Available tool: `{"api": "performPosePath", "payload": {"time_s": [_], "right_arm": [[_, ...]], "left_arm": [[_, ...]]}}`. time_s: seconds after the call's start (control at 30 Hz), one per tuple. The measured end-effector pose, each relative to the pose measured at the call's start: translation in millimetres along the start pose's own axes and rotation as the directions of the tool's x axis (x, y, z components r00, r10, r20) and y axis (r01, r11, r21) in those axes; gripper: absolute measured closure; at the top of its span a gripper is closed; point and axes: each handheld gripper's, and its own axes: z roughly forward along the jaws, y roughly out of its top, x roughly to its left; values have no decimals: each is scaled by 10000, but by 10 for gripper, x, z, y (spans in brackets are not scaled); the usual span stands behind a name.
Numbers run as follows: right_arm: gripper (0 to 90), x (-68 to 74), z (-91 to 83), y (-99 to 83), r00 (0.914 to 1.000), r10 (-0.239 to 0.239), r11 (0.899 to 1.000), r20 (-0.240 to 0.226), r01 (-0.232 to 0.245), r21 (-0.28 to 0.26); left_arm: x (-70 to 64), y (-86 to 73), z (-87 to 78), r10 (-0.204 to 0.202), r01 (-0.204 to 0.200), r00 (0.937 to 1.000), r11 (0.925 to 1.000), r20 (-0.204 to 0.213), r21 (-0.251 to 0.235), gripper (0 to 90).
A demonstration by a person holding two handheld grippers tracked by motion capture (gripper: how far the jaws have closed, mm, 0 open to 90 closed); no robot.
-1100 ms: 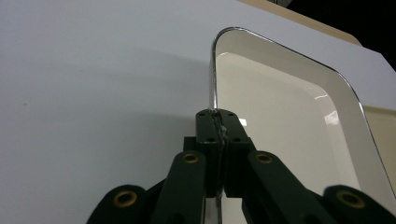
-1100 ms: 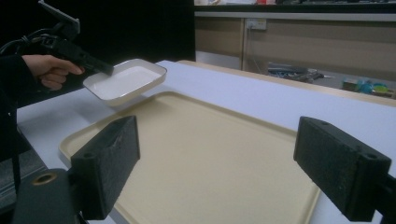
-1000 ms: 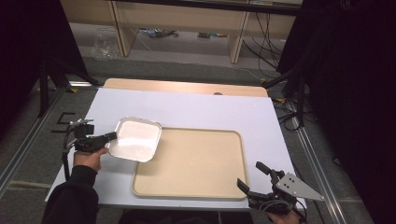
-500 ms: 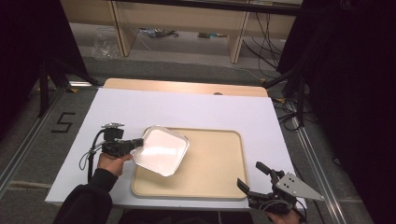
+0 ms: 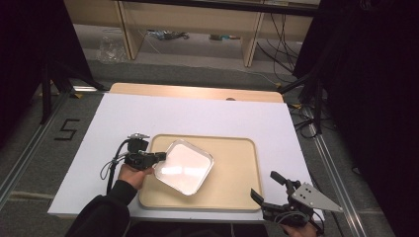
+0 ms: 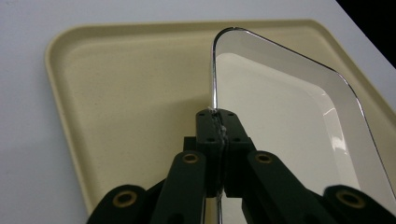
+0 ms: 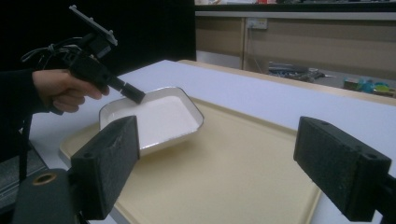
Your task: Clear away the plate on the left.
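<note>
At the left of the high view, the person's left hand holds the left tool over the left edge of the beige tray; its jaws are pinched together on the rim of the white dish, as the left gripper view shows, where the thin metal-edged rim runs straight into the closed jaws; the dish sits in the left half of the tray, turned at an angle to the tray's edges; whether its base rests flat on the tray or is partly raised, the pictures don't settle; the tray lies on the white desk; at the right, near the desk's front corner, the right tool holds nothing, its jaws spread wide, just off the tray's front right corner; in the right gripper view the two black pads stand far apart, with the tray and dish beyond them.
</note>
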Motion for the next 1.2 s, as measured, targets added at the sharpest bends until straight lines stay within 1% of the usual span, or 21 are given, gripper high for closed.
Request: {"api": "performPosePath", "payload": {"time_s": [0.03, 0.07, 0.1, 0.2, 0.23, 0.27, 0.33, 0.37, 0.4, 0.47, 0.5, 0.57, 0.7, 0.73, 0.8, 0.83, 0.87, 0.9, 0.93, 0.97, 1.2], "right_arm": [[153, -7, -10, 5, 10000, -77, 9998, -11, 77, 202], [153, 10, 17, -6, 9999, 110, 9999, -21, -110, -74], [153, 6, -1, -1, 10000, 23, 10000, 50, -23, 88], [153, -5, -9, 4, 10000, -77, 9998, -6, 77, 199], [153, 10, 17, -7, 9999, 110, 9999, -23, -111, -68], [153, -6, -16, 7, 10000, -78, 9995, -39, 79, 304], [153, -1, -9, 3, 10000, -49, 9998, 7, 48, 207], [153, 12, 17, -7, 9999, 111, 9999, -28, -111, -83], [153, 3, -1, -1, 10000, -7, 10000, 50, 7, 69], [153, 0, -4, 0, 9999, -36, 10000, 114, 35, 54], [152, -5, -11, 4, 10000, -79, 9997, -9, 80, 218], [153, -3, -12, 3, 10000, -53, 9998, 14, 53, 190], [153, 0, -11, 2, 10000, -44, 9998, 11, 43, 196], [153, -4, -4, 0, 9999, -87, 10000, 81, 87, 37], [153, -3, -3, 0, 9999, -92, 10000, 97, 92, 38], [153, 19, -24, 2, 9997, 234, 9991, 110, -238, 346], [153, 21, -27, 2, 9995, 271, 9989, 132, -276, 367], [153, 18, -15, -1, 9996, 240, 9995, 125, -243, 183], [153, 22, -19, -1, 9995, 289, 9993, 162, -293, 225], [153, 22, -19, -2, 9995, 278, 9993, 179, -282, 230], [153, 21, -19, -2, 9995, 296, 9994, 89, -297, 192]], "left_arm": [[-14, -3, 22, -61, 61, 10000, 10000, -16, -47, 880], [-19, -4, 36, -11, 11, 10000, 10000, 12, 43, 880], [-31, -7, 56, -98, 98, 9999, 9999, 77, -44, 879], [-53, -13, 98, 93, -94, 9999, 9998, 46, 167, 880], [-63, -16, 112, 161, -162, 9999, 9996, 42, 246, 880], [-71, -17, 132, 196, -199, 9998, 9993, 95, 325, 880], [-110, -26, 183, 154, -156, 9999, 9994, 66, 303, 879], [-120, -29, 200, 210, -213, 9998, 9990, 75, 400, 879], [-132, -29, 216, 283, -286, 9996, 9985, 53, 473, 879], [-151, -35, 254, 320, -325, 9994, 9983, 99, 486, 879], [-158, -34, 259, 416, -419, 9991, 9971, 66, 637, 879], [-175, -41, 292, 321, -323, 9995, 9979, 57, 558, 879], [-189, -47, 341, 462, -467, 9989, 9961, 89, 747, 879], [-202, -51, 356, 314, -322, 9994, 9971, 122, 690, 880], [-215, -55, 373, 385, -392, 9992, 9970, 117, 675, 880], [-216, -55, 376, 404, -414, 9991, 9963, 155, 758, 880], [-224, -62, 389, 384, -393, 9992, 9964, 133, 756, 880], [-226, -67, 395, 374, -389, 9991, 9958, 195, 823, 879], [-226, -71, 399, 405, -422, 9990, 9952, 208, 881, 879], [-238, -81, 415, 262, -277, 9994, 9967, 207, 764, 878], [-252, -134, 439, 569, -587, 9982, 9907, 182, 1230, 866]]}}
